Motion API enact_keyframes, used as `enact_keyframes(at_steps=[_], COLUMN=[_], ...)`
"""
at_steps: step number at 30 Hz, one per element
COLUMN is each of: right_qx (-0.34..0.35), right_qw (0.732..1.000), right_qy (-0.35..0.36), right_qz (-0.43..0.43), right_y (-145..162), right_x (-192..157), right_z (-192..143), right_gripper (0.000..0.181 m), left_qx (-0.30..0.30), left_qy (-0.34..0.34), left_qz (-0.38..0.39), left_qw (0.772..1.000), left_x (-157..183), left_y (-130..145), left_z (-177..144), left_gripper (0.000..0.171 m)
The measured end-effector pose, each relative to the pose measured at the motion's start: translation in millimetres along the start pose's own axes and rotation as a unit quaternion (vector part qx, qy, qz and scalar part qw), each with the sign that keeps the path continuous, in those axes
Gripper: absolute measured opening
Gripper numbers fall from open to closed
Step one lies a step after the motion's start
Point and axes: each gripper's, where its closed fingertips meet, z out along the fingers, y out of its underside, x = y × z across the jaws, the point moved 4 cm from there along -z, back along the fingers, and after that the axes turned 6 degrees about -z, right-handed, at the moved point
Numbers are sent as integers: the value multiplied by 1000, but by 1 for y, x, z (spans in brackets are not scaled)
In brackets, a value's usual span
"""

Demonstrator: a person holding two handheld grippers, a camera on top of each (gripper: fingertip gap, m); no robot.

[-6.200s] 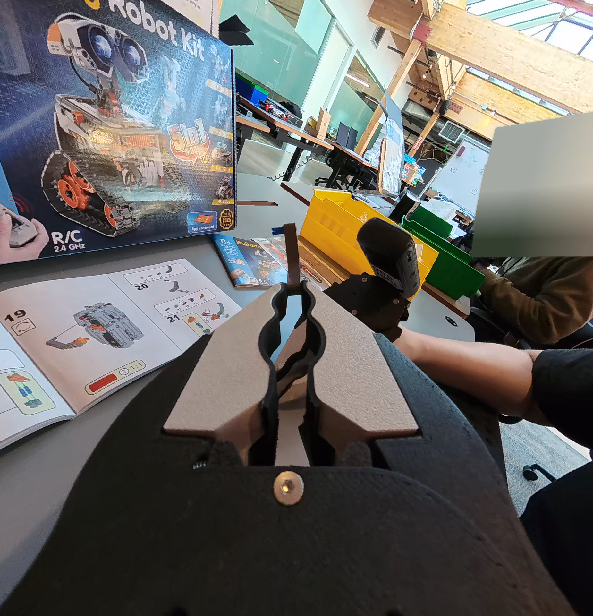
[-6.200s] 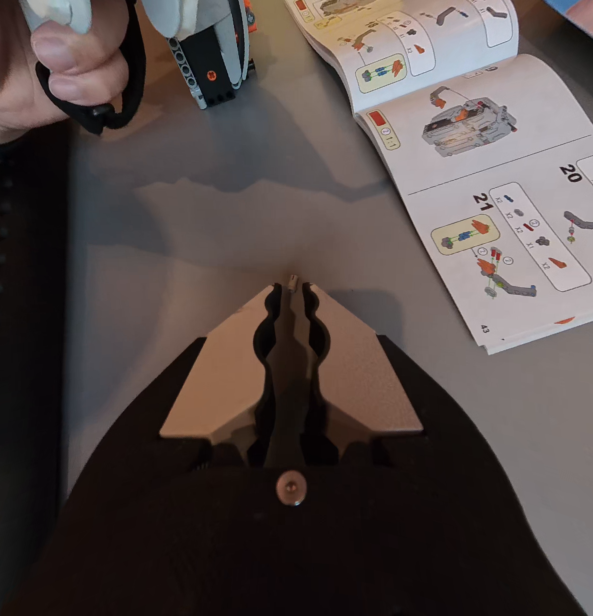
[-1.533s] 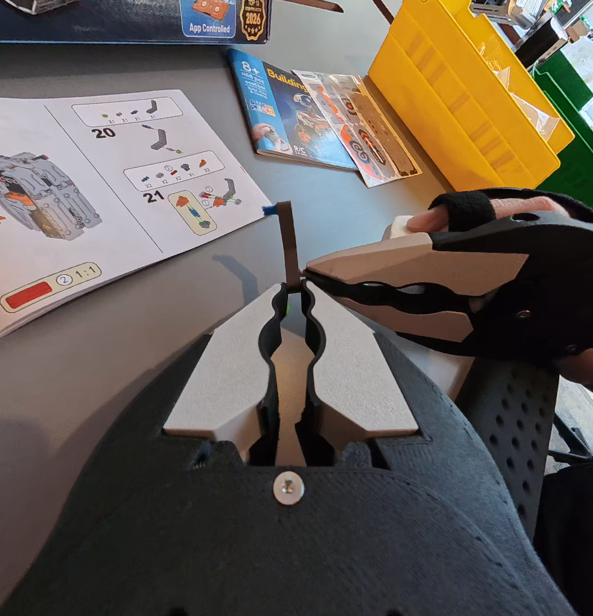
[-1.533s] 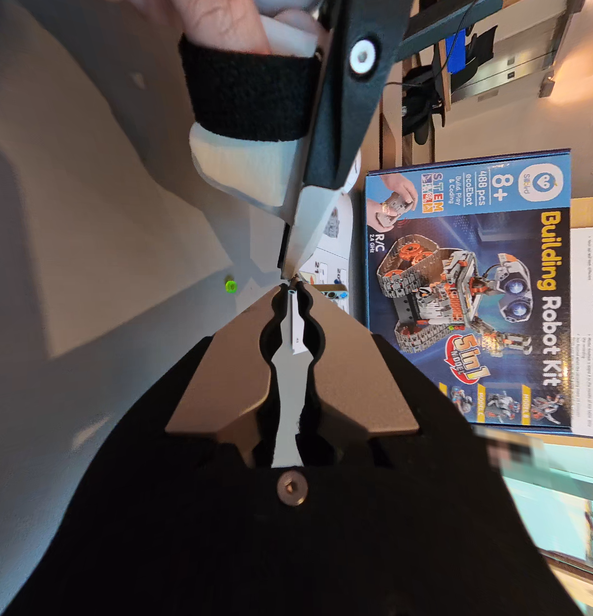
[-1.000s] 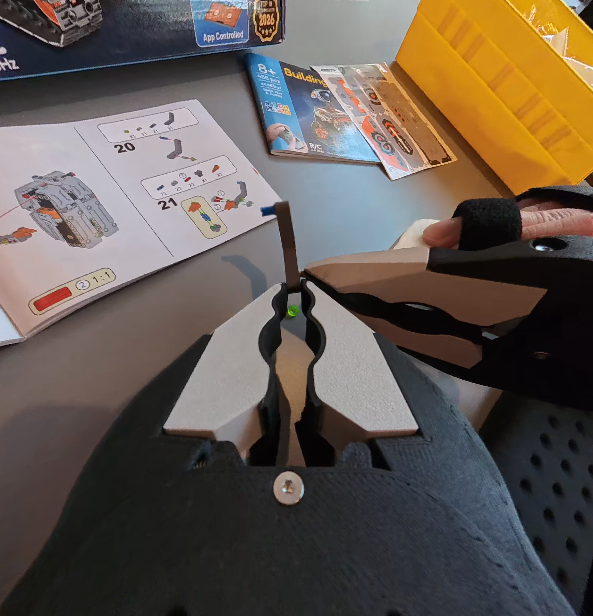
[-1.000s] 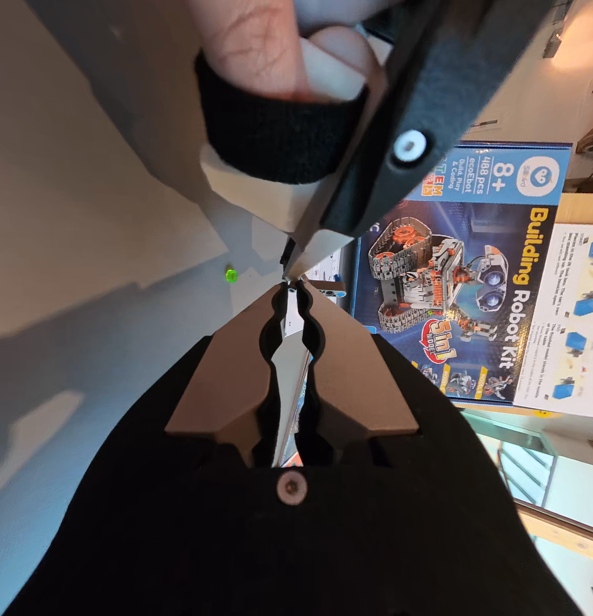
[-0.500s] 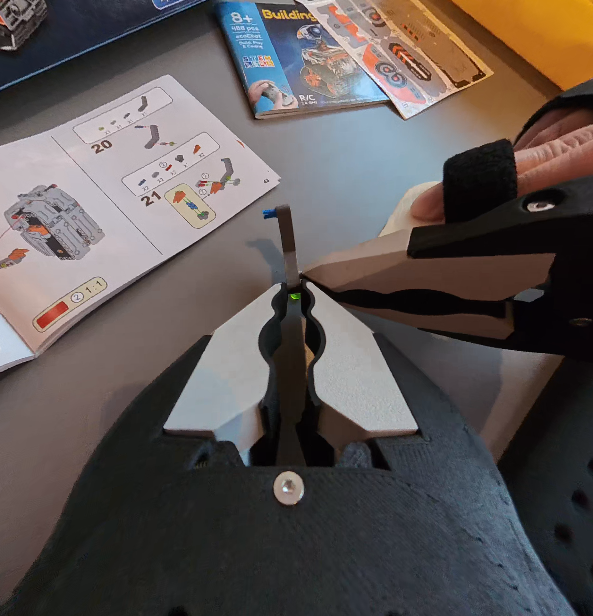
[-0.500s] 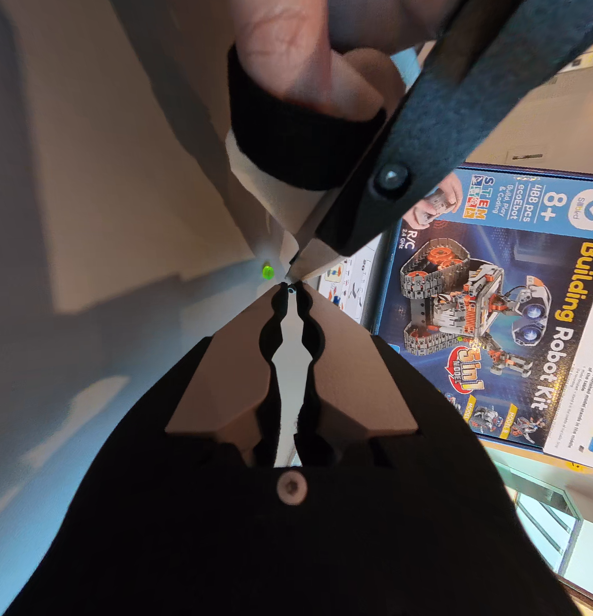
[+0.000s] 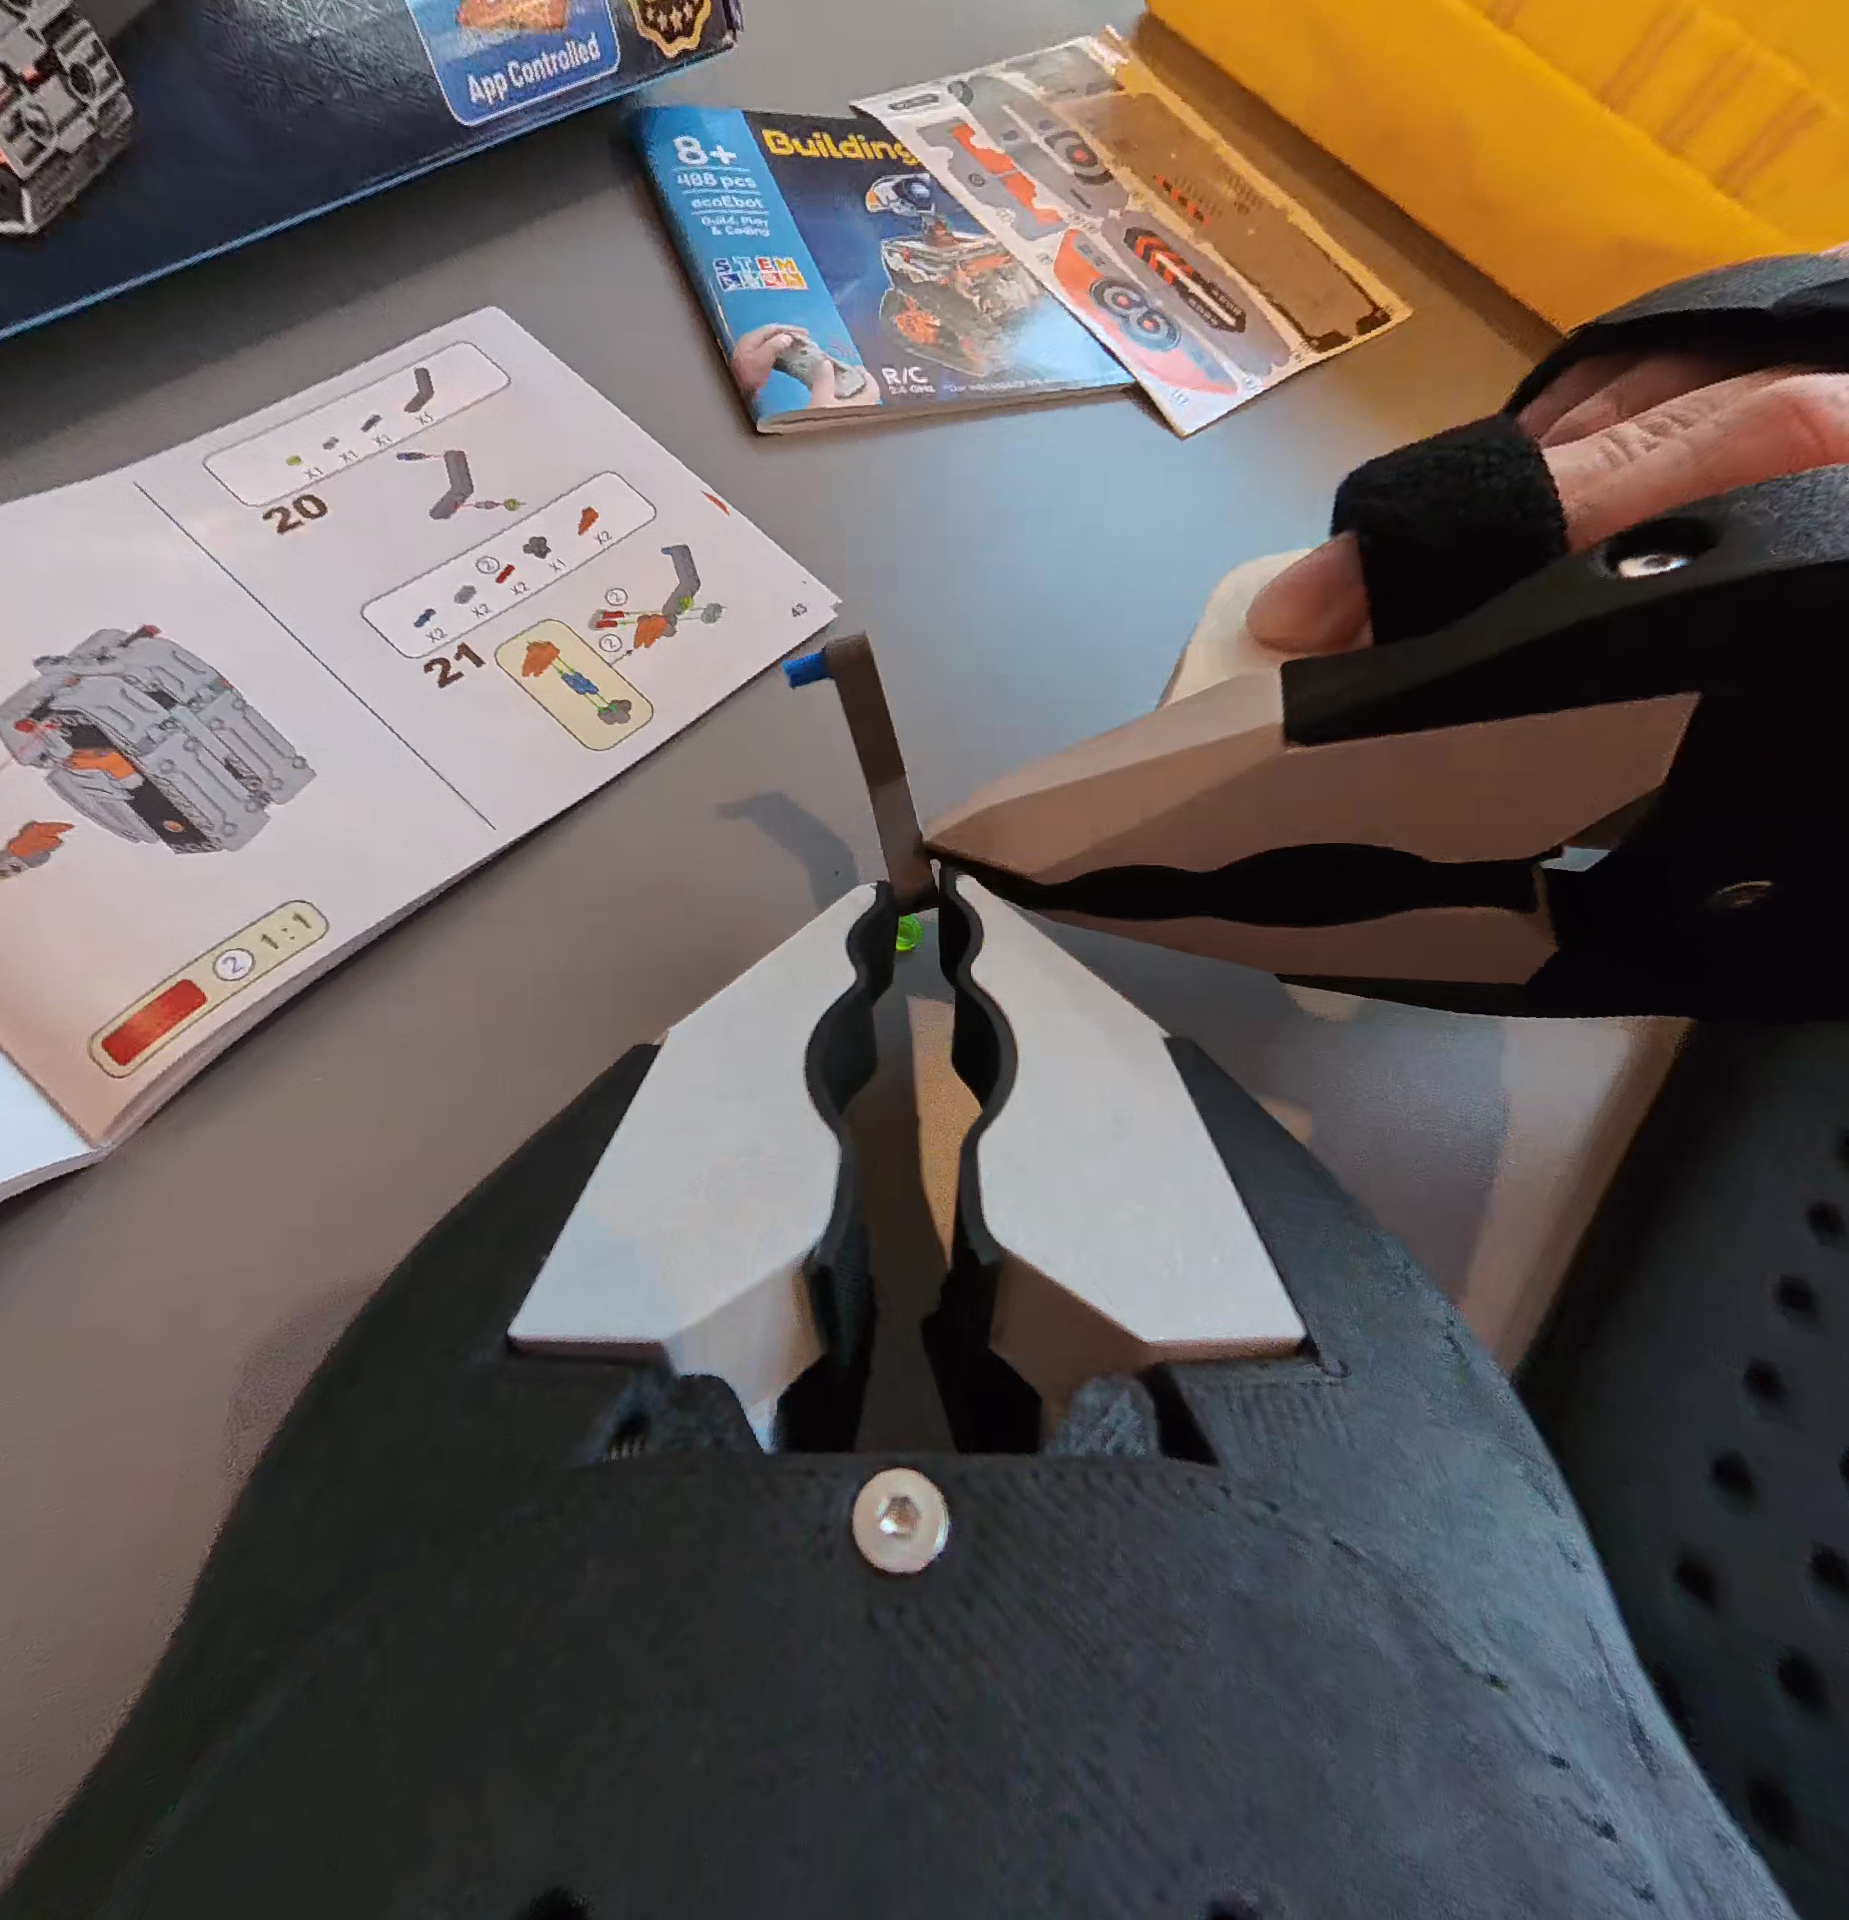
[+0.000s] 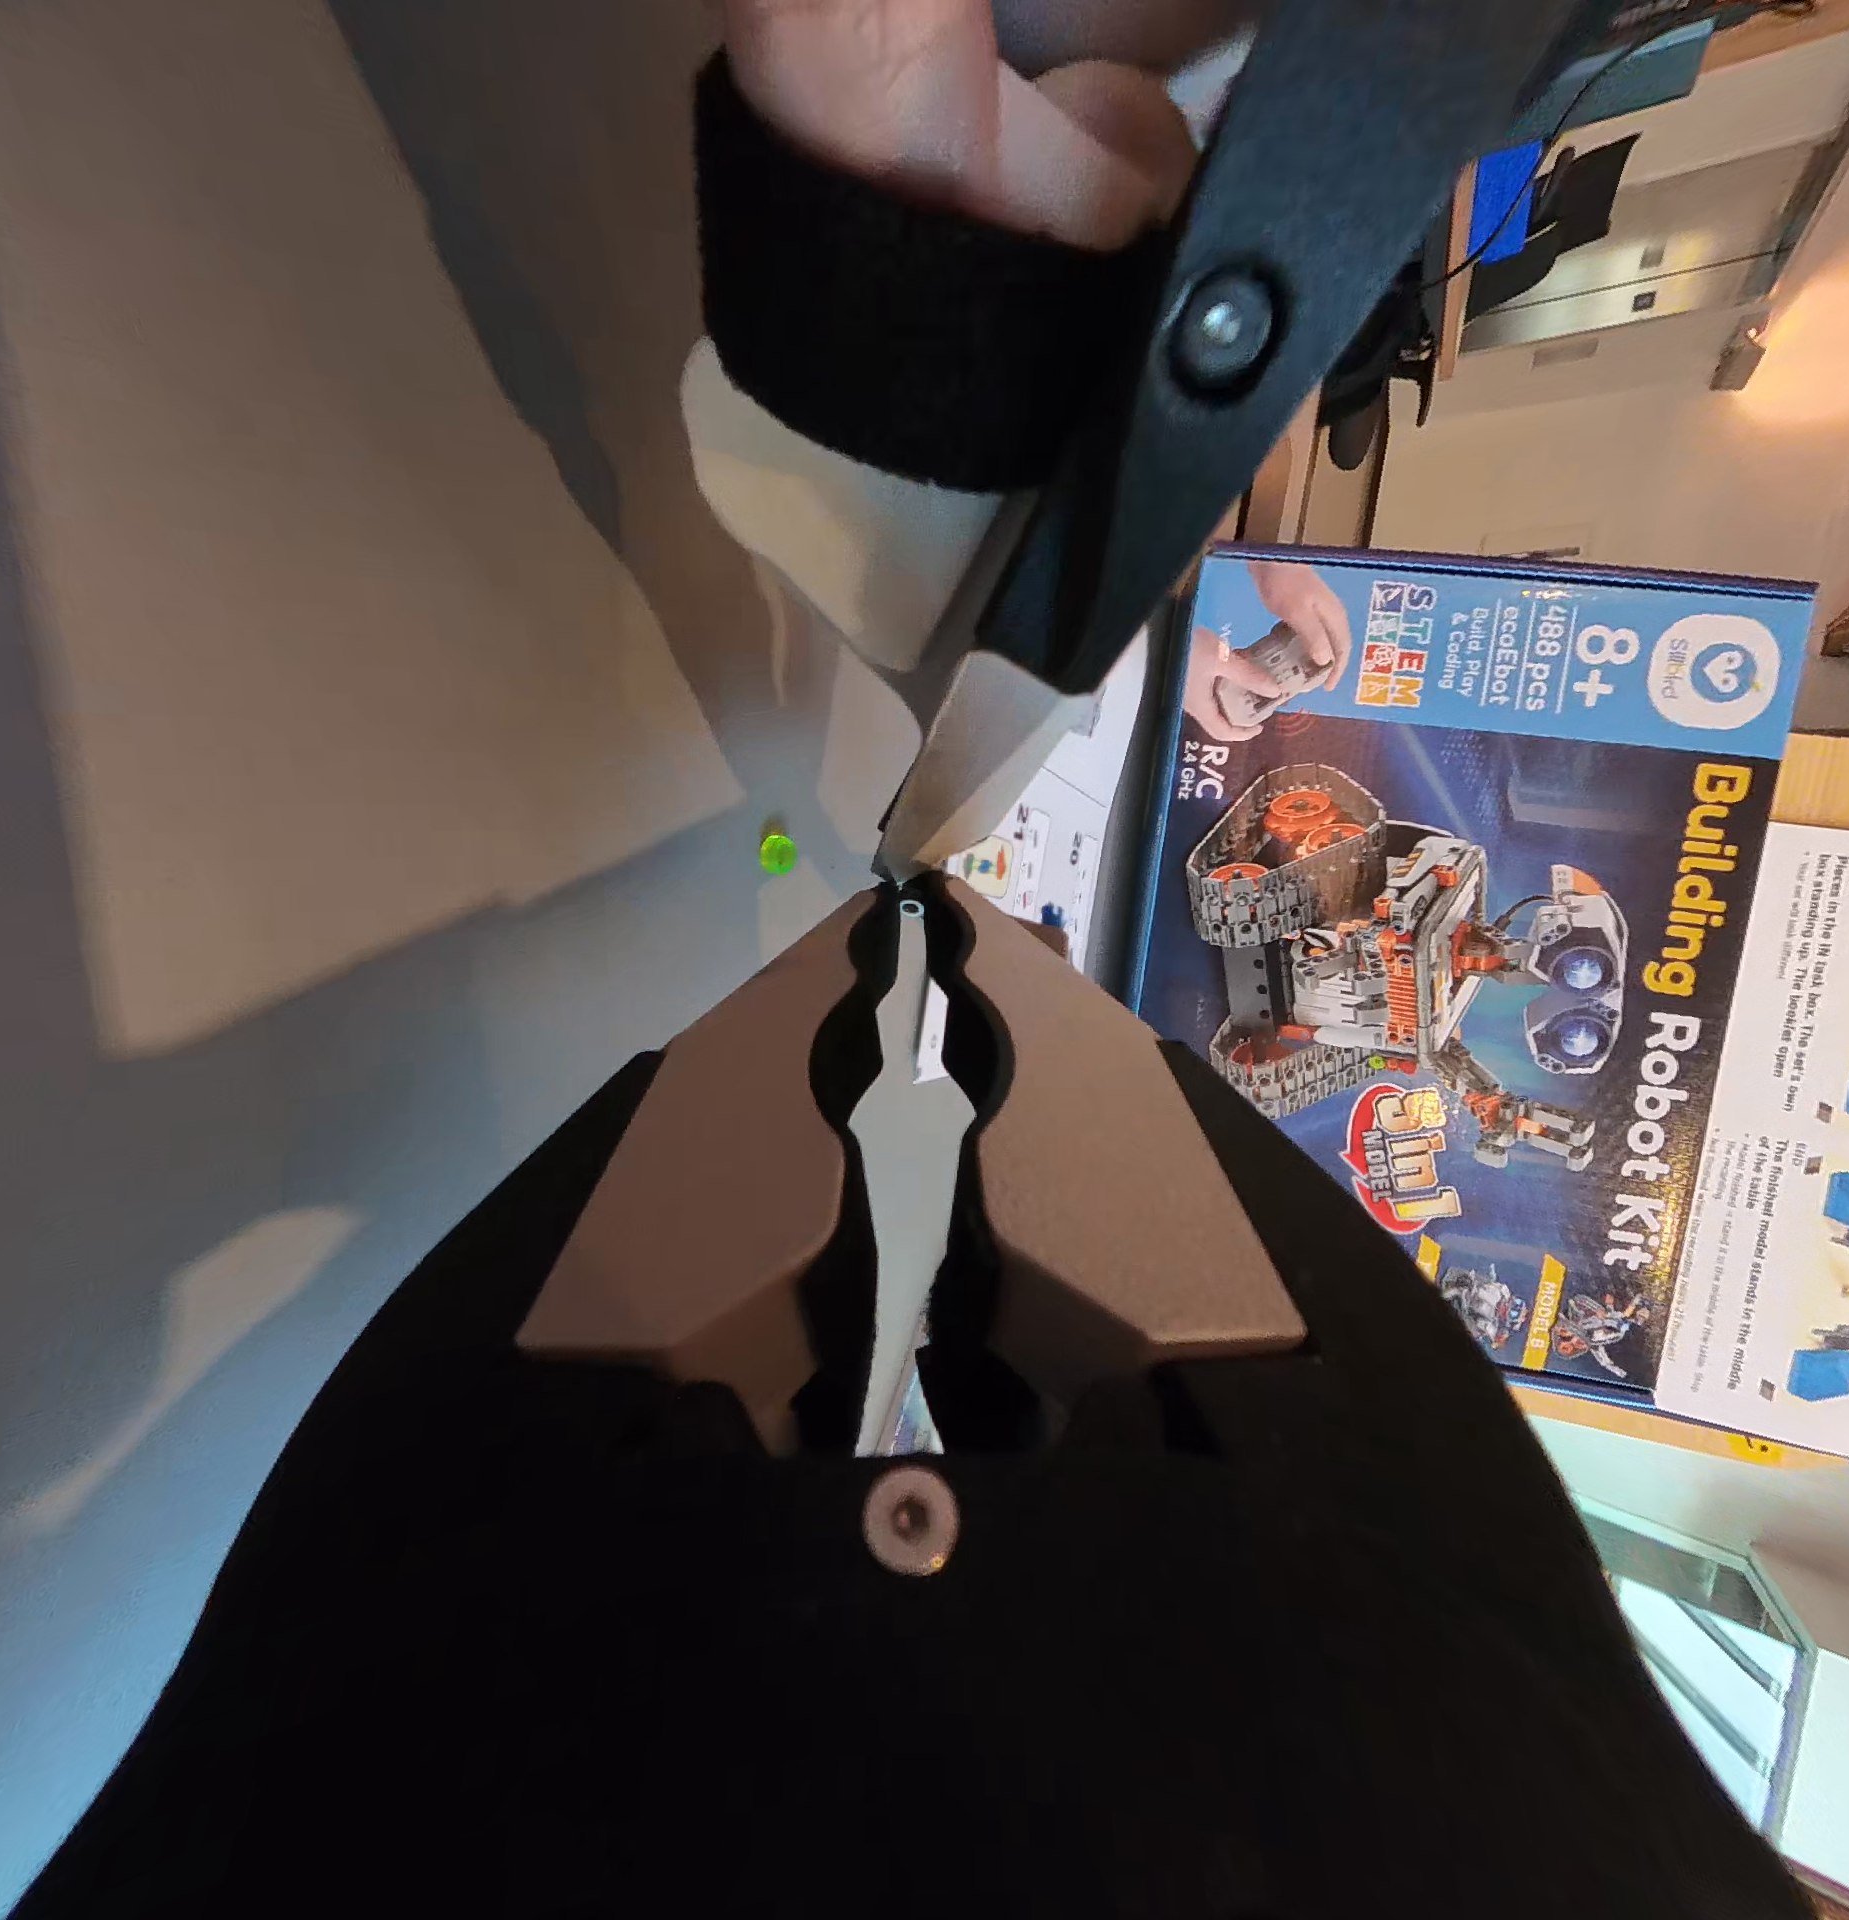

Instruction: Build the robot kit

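My left gripper is shut on the lower end of a dark grey bent beam. The beam stands up from the tips and has a blue pin in its top end. My right gripper comes in from the right, tip to tip with the left one. In the right wrist view it is shut on a tiny light grey ring-shaped piece, pressed against the left gripper's tip. A small green stud lies on the grey table under the tips; it also shows in the right wrist view.
An open instruction booklet lies at the left. A closed booklet and a sticker sheet lie behind. A yellow bin stands at the back right. The blue kit box stands at the back. Only a small space, under 4 cm, lies between the two pairs of fingers.
Six seconds ago the grippers were apart; they have since met tip to tip. Over the last second they stay joined and shift slightly above the table. The green stud stays put.
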Motion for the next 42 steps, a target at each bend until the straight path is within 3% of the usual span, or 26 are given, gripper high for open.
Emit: enact_keyframes(at_steps=[5, 8, 11, 14, 16, 18, 20, 22, 24, 27, 31, 33, 34, 42], right_qx=[24, 57, 108, 182, 217, 254, 306, 349, 382, 394, 412, 434, 439, 455], right_qw=[1000, 998, 990, 965, 931, 869, 771, 667, 602, 570, 537, 493, 479, 498], right_qy=[1, 1, -17, -24, -36, -92, -192, -306, -364, -371, -373, -373, -375, -344], right_qz=[9, 34, 88, 186, 291, 415, 525, 583, 600, 618, 635, 656, 661, 653], right_y=[1, 1, 1, 8, 23, 36, 38, 31, 23, 26, 27, 32, 33, 32], right_x=[0, 3, 8, 20, 34, 41, 40, 35, 33, 35, 42, 50, 52, 58], right_z=[0, -3, -13, -25, -29, -30, -31, -34, -37, -35, -39, -42, -42, -46], right_gripper=[5, 7, 18, 20, 23, 37, 39, 40, 29, 8, 8, 7, 8, 7], left_qx=[-1, 1, 13, 27, 34, 41, 46, 52, 46, 40, 63, 93, 97, 140], left_qy=[6, 47, 79, 104, 136, 165, 185, 209, 223, 241, 276, 280, 270, 209], left_qz=[3, -45, -79, -77, -72, -64, -49, -37, -23, -5, -14, -8, 6, 62], left_qw=[1000, 998, 994, 991, 987, 983, 980, 976, 973, 970, 959, 955, 958, 966], left_x=[-1, -2, -5, -4, 3, 10, 15, 22, 27, 35, 38, 39, 40, 50], left_y=[0, -2, -6, -12, -15, -18, -20, -22, -20, -18, -24, -29, -30, -32], left_z=[0, -3, -9, -16, -21, -25, -28, -32, -32, -33, -39, -45, -46, -38], left_gripper=[7, 6, 6, 6, 6, 6, 6, 6, 6, 6, 9, 50, 52, 39])
